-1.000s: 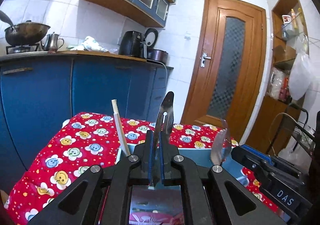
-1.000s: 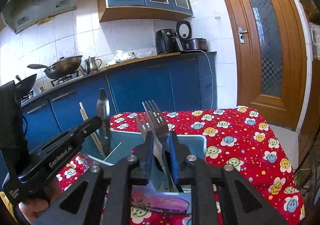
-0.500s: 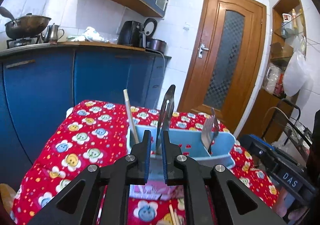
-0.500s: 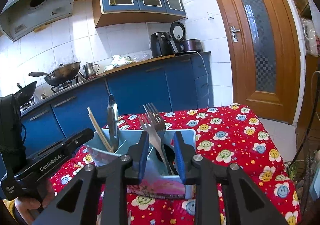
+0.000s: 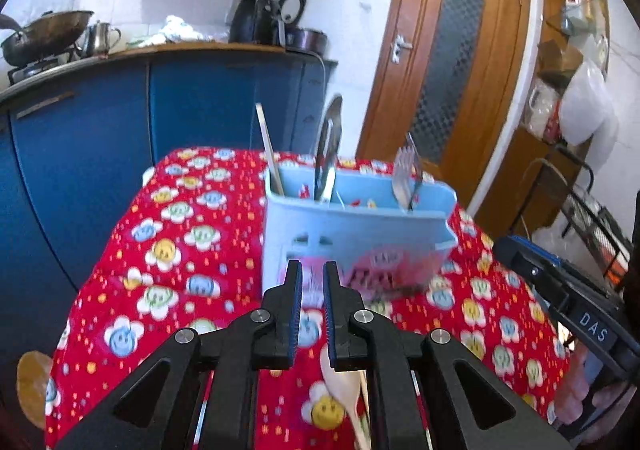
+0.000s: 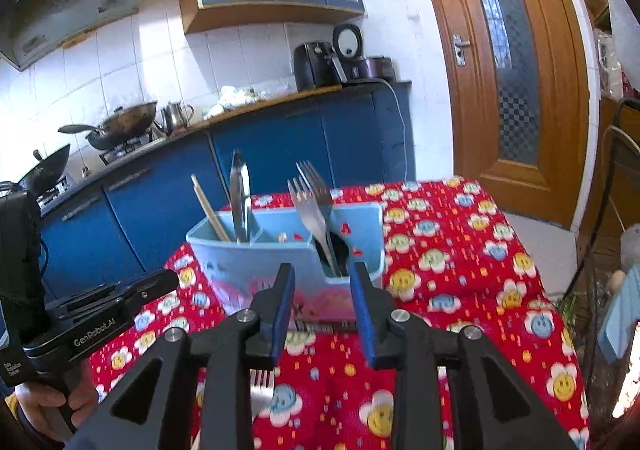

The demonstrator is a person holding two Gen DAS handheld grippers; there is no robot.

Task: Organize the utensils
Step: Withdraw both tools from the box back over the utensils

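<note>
Both grippers (image 6: 322, 276) back — caddy (image 6: 280, 254) farther

Utensil caddy (image 6: 280, 258) sits on the table (image 6: 460, 250), counter (image 6: 280, 101) behind it at 12 o'clock, door (image 6: 512, 69) at 2. In the caddy: chopstick (image 6: 210, 209) and knife (image 6: 240, 197) in the 9 o'clock compartment, forks (image 6: 312, 193) in the 3 o'clock one. Wooden spoon (image 5: 344, 394) lies on the table at 6, near side of the caddy. Wok (image 6: 120, 125) and kettle (image 6: 176, 115) on the counter at 10.
</note>
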